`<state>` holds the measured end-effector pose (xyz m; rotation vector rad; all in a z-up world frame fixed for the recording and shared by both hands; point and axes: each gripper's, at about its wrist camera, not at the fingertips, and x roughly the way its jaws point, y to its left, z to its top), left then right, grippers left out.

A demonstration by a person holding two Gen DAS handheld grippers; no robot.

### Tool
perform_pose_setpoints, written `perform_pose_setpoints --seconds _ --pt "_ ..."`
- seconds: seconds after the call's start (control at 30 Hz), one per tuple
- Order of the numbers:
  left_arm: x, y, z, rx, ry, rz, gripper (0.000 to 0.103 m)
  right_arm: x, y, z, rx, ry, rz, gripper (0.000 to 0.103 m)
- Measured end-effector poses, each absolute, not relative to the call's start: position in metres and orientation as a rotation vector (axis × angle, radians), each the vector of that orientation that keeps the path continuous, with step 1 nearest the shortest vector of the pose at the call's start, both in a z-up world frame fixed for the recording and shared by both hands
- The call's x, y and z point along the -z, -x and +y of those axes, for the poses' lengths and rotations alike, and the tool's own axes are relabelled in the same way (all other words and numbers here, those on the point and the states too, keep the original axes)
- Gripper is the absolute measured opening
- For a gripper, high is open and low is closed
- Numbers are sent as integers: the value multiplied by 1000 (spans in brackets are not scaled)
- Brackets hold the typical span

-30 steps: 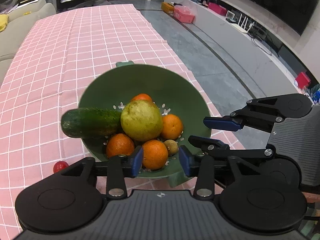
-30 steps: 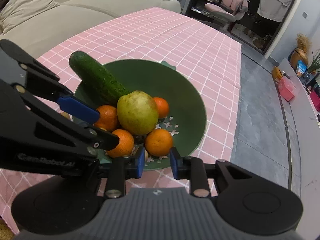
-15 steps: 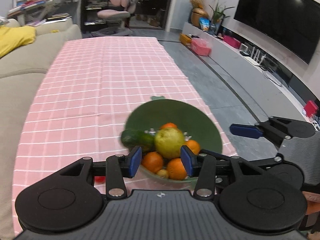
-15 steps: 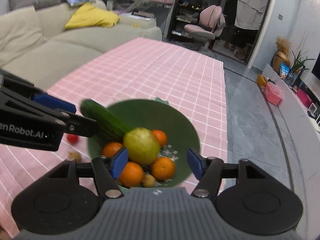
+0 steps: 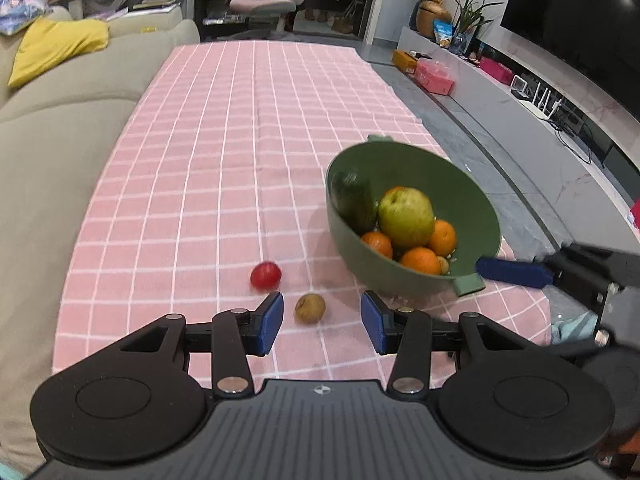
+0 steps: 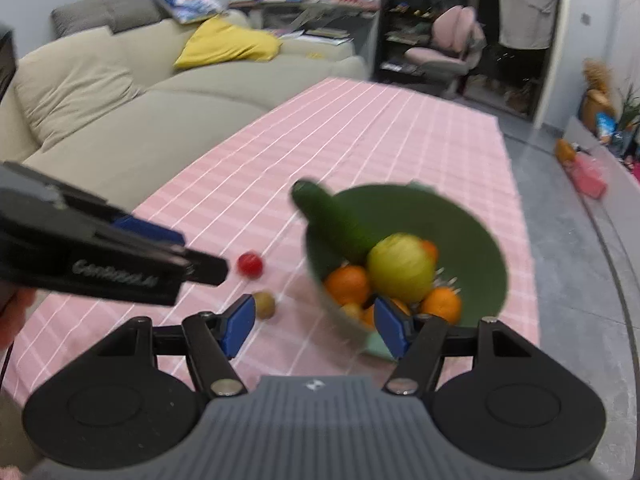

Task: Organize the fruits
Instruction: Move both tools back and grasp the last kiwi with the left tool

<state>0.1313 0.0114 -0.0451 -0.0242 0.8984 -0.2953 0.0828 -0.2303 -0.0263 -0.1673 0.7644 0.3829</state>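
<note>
A green bowl [image 5: 472,216] [image 6: 472,232] sits on the pink checked tablecloth [image 5: 224,152] near its right edge. It holds a cucumber [image 5: 354,200] [image 6: 336,220], a yellow-green pear [image 5: 406,216] [image 6: 400,268] and several oranges [image 5: 420,260]. A small red fruit [image 5: 265,275] [image 6: 250,264] and a small brown fruit [image 5: 310,308] [image 6: 265,304] lie on the cloth left of the bowl. My left gripper [image 5: 322,320] is open and empty, just short of the brown fruit. My right gripper [image 6: 314,328] is open and empty, near the bowl's near rim.
A beige sofa [image 5: 60,112] runs along the table's left side. The floor [image 5: 500,152] drops off past the cloth's right edge, close to the bowl. The far half of the cloth carries nothing.
Both grippers have pulled back and up from the bowl and opened wider. The left view has swung left, bringing the red and brown fruits into sight.
</note>
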Motion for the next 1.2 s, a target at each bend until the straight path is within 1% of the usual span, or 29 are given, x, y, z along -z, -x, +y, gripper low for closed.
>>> perform_pose_setpoints --seconds 0.1,0.13,0.17,0.23,0.37,0.47,0.53,0.97,1.03,1.2 --pt "55 -131 14 298 46 913 53 39 -78 -218 -428 198 800 58" --pt "59 -132 15 305 47 926 53 44 -76 -214 -446 209 811 51" --pt "64 -132 15 319 54 943 53 49 -74 -211 -455 220 821 48" --pt "71 -133 14 325 66 955 52 59 -74 -205 -467 242 838 47" --pt "85 -136 12 329 79 977 48 76 -79 -199 -465 263 861 35" --pt "93 -139 16 299 95 975 44 86 -87 -198 -458 255 873 32" --pt "96 -143 18 293 108 968 43 91 -92 -199 -458 247 873 31" --pt "122 -168 1 255 92 988 42 110 -110 -206 -449 204 900 31" --pt "127 -172 0 242 86 1004 37 111 -113 -207 -446 196 904 31" --pt "129 -175 1 231 102 995 31 116 -120 -208 -445 182 919 31"
